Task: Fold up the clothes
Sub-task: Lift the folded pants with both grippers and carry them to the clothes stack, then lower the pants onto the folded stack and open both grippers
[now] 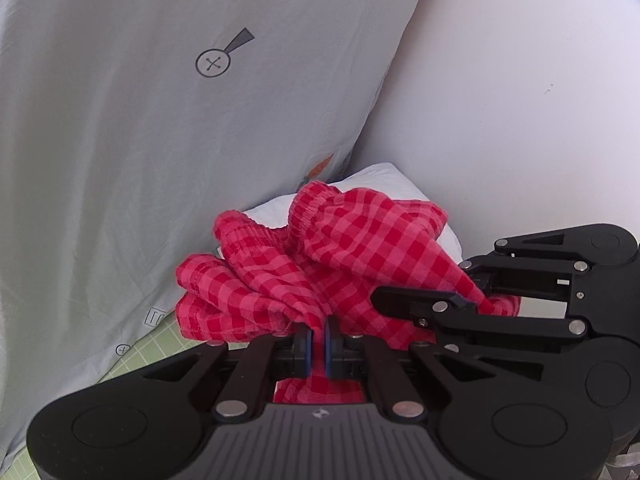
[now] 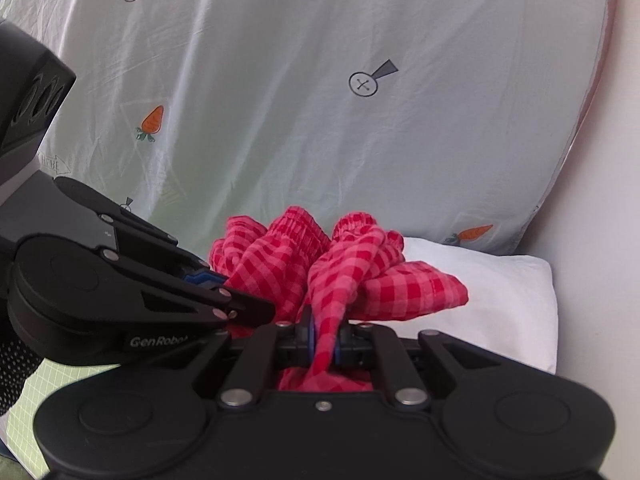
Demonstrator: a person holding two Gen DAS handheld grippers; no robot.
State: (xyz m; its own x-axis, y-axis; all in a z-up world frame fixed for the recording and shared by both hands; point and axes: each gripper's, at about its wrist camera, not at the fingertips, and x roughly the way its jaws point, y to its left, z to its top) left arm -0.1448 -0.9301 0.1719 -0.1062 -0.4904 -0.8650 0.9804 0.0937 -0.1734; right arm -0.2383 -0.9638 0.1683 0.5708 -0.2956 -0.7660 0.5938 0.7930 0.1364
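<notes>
The red checked garment [image 1: 320, 256] hangs bunched between the two grippers, above a pale printed sheet [image 1: 160, 120] and a white folded cloth [image 2: 500, 296]. The left gripper [image 1: 319, 344] is clenched on one pinch of fabric, and the right gripper [image 2: 324, 344] is clenched on another, just beside it. Both pinches look thin, so one may slip out if the hands pull apart quickly. I cannot see which edge each gripper has, maybe the elastic waistband; a wrong pair of corners would give a crooked fold.
</notes>
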